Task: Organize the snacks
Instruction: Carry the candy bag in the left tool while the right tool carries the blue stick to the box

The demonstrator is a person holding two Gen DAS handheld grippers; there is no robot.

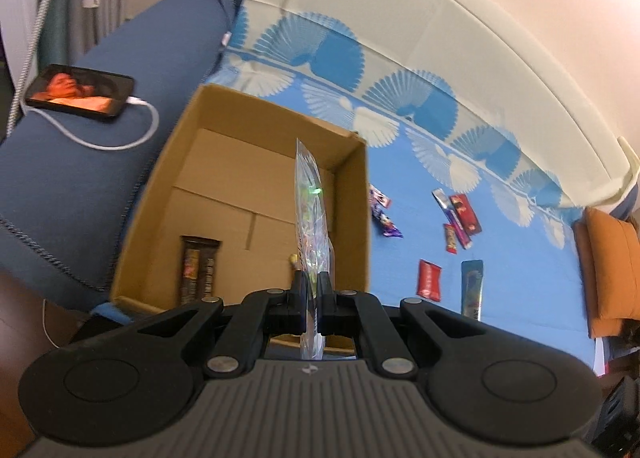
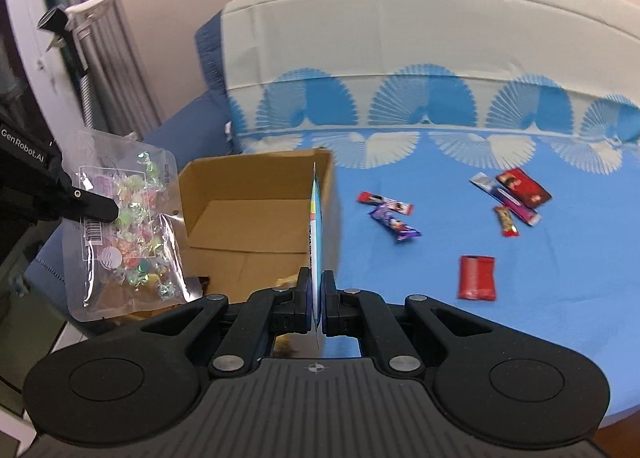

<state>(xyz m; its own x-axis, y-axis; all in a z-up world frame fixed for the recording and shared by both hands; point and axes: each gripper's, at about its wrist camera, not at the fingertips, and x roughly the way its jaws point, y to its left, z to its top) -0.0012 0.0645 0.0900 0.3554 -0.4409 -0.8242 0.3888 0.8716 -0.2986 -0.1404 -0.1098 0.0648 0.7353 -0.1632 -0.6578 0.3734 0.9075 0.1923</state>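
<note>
My left gripper (image 1: 314,290) is shut on a clear bag of coloured candies (image 1: 310,214), held edge-on above the open cardboard box (image 1: 256,110). The right wrist view shows that candy bag (image 2: 128,226) flat-on at the left, pinched by the left gripper (image 2: 108,212). My right gripper (image 2: 316,290) is shut on a thin flat blue-and-white packet (image 2: 316,218), seen edge-on just in front of the cardboard box (image 2: 256,174). A dark chocolate bar (image 1: 198,270) lies on the box floor. Several small snack packets (image 2: 476,278) lie scattered on the blue bedsheet (image 2: 420,298).
A phone (image 1: 80,90) on a white charging cable lies on the dark blue cushion (image 1: 80,178) left of the box. An orange cushion (image 1: 612,274) sits at the right edge of the bed. A cream headboard cover (image 2: 400,26) rises behind the sheet.
</note>
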